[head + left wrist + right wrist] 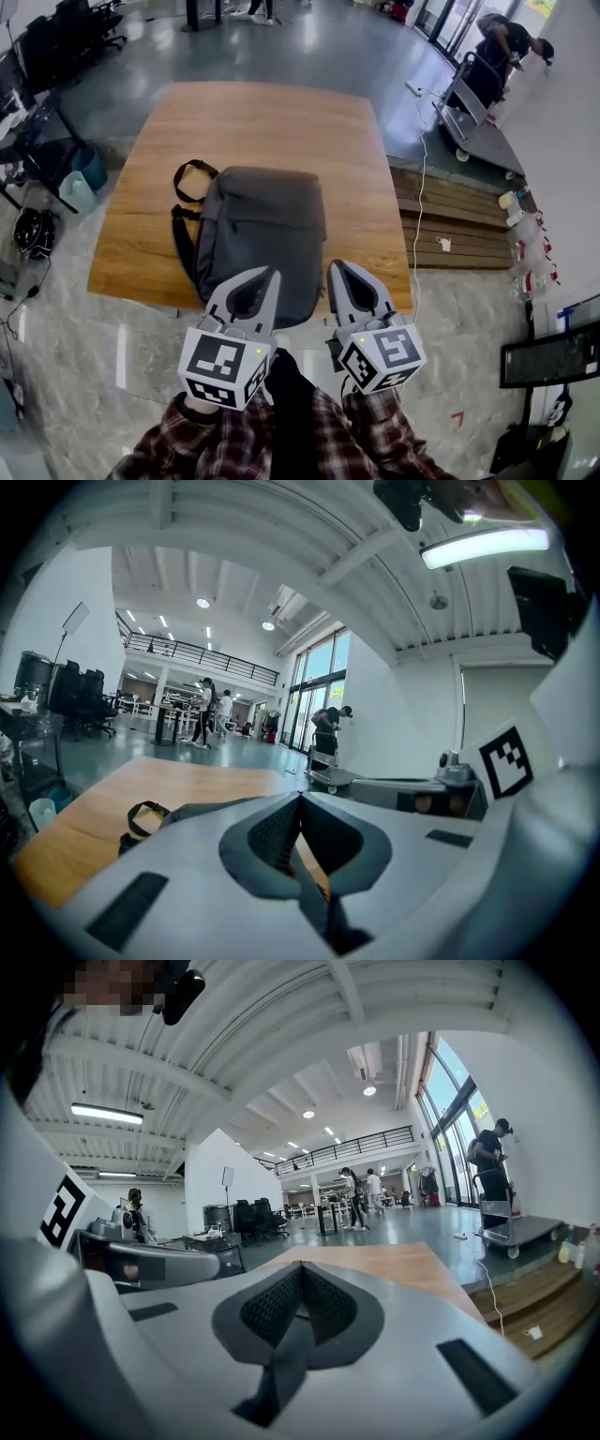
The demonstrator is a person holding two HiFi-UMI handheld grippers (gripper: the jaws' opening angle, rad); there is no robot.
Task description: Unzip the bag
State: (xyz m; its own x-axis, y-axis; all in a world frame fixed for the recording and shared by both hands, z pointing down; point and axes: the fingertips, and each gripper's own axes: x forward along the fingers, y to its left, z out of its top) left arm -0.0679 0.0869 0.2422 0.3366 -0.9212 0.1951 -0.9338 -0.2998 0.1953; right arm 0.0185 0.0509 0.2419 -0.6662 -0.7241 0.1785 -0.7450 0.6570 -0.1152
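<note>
A dark grey backpack (261, 232) lies flat on the wooden table (272, 122), its black straps and top handle (190, 179) at the left side. Both grippers hover at the table's near edge, apart from the bag. My left gripper (273, 273) is shut, its tips over the bag's near end in the head view. My right gripper (335, 265) is shut too, just right of the bag's near corner. In the left gripper view the backpack (202, 809) and a strap (145, 815) peek above the shut jaws. The right gripper view shows only the table (394, 1262) beyond its shut jaws.
A stepped wooden platform (459, 230) with a white cable (421, 178) lies right of the table. A person bends over a cart (473, 98) at far right. Blue bins (82, 178) and office chairs (56, 47) stand to the left. More people walk far off.
</note>
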